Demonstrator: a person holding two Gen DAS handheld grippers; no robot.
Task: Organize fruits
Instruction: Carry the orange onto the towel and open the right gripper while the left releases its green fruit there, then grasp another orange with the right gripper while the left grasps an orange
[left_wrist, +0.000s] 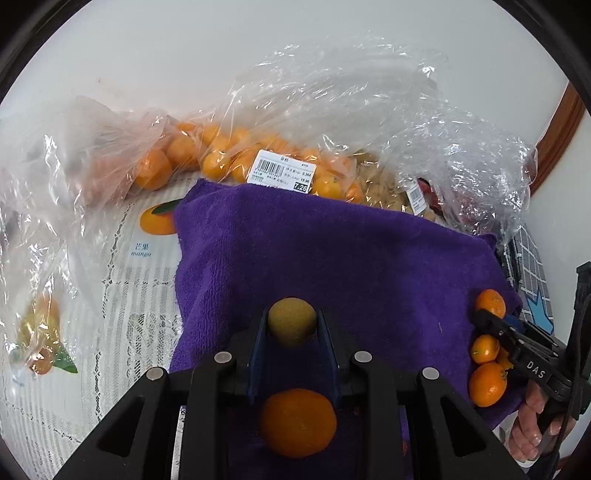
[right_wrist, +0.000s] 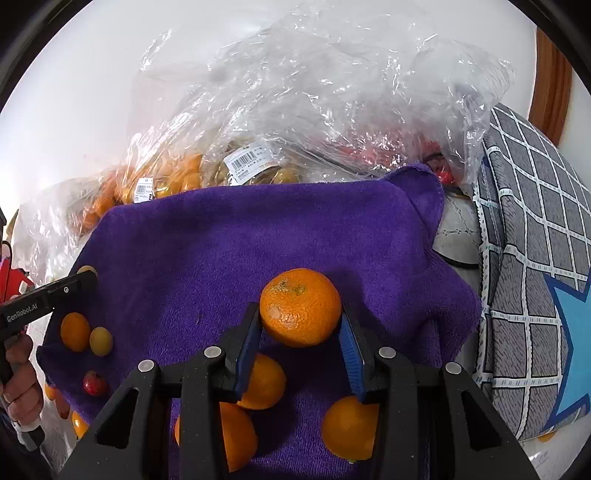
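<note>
Both hand-held grippers gripping fruit over the purple towel (left_wrist: 332, 251).

Left hand-held gripper (left_wrist: 291, 325) clamps a small round yellow-green fruit (left_wrist: 291, 322), dull matte skin, between its blue pads; an orange mandarin (left_wrist: 297, 422) lies on the towel just below it. Right hand-held gripper (right_wrist: 300, 325) clamps a bright orange mandarin (right_wrist: 300, 307), pitted skin, pale scuff, greenish stem end up. More mandarins (right_wrist: 262, 380) lie on the towel under it. Small red fruit (right_wrist: 94, 383) near the towel's left edge. Clear plastic bags (left_wrist: 229, 155) of orange fruit, with price labels, sit behind the towel on the desk (left_wrist: 147, 314).
</note>
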